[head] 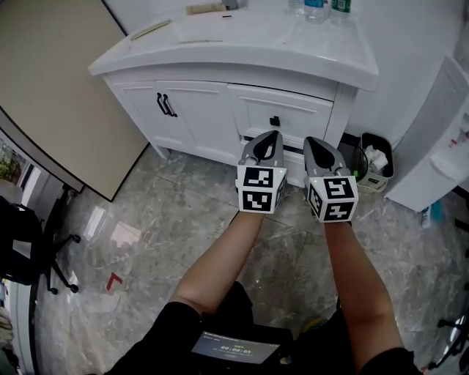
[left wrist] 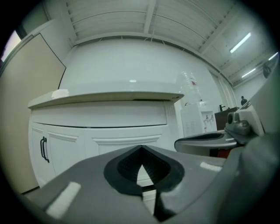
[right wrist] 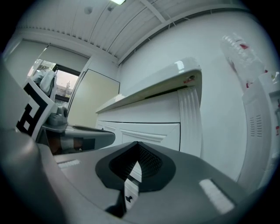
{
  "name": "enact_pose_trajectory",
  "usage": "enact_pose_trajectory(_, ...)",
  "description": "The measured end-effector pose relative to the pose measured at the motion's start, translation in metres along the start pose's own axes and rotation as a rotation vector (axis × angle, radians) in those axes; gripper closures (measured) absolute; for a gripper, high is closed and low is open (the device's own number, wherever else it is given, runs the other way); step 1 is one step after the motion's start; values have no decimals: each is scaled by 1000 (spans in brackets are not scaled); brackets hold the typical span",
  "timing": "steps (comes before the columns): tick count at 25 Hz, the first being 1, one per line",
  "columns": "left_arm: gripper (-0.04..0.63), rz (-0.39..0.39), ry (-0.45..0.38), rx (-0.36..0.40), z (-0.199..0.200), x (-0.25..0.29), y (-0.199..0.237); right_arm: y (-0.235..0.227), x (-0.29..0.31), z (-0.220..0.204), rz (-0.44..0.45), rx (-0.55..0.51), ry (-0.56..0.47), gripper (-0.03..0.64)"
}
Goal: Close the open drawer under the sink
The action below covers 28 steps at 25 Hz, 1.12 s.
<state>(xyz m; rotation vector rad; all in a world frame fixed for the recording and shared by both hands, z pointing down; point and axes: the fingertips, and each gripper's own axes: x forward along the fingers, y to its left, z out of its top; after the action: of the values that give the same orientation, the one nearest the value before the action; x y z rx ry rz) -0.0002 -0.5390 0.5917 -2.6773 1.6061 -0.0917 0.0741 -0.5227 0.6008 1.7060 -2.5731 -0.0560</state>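
Note:
The white vanity (head: 220, 110) stands under the sink top (head: 242, 40). Its upper right drawer (head: 282, 110) has a black knob. Below it, the lower drawer front (head: 294, 162) shows between my two grippers, with a dark gap along its top edge. My left gripper (head: 269, 137) and right gripper (head: 316, 142) are side by side with their tips right at this drawer; contact is hidden. Both are shut with nothing in them. In the left gripper view the left gripper (left wrist: 141, 151) faces the cabinet front, as does the right gripper (right wrist: 138, 146) in its own view.
Two cabinet doors with black handles (head: 167, 105) are to the left. A black waste bin (head: 375, 162) with paper stands right of the vanity, beside a white unit (head: 440, 139). Bottles (head: 316, 7) stand on the counter. A beige panel (head: 58, 80) leans at the left.

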Motion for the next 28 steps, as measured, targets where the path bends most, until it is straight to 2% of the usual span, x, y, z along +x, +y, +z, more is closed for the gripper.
enact_pose_trajectory(3,589,38,-10,5,38,-17,-4,6,-12,29,4,20,16,594)
enact_pose_trajectory(6,589,39,26,8,90,-37,-14,13,-27,83,26,43,57,594)
enact_pose_trajectory(13,589,14,118,-36,251,-99,-23,28,-77,268,33,39,110,594)
enact_pose_trajectory(18,589,-17,78,-61,392,-162,-29,53,-135,405,29,35,90,594)
enact_pose_trajectory(21,589,-49,46,-81,458,-210,-36,80,-175,467,41,45,66,594)
enact_pose_trajectory(24,589,-71,16,-72,488,-244,-43,98,-198,500,40,45,35,594)
enact_pose_trajectory(28,589,-76,36,-101,482,-271,-48,116,-211,505,35,38,27,594)
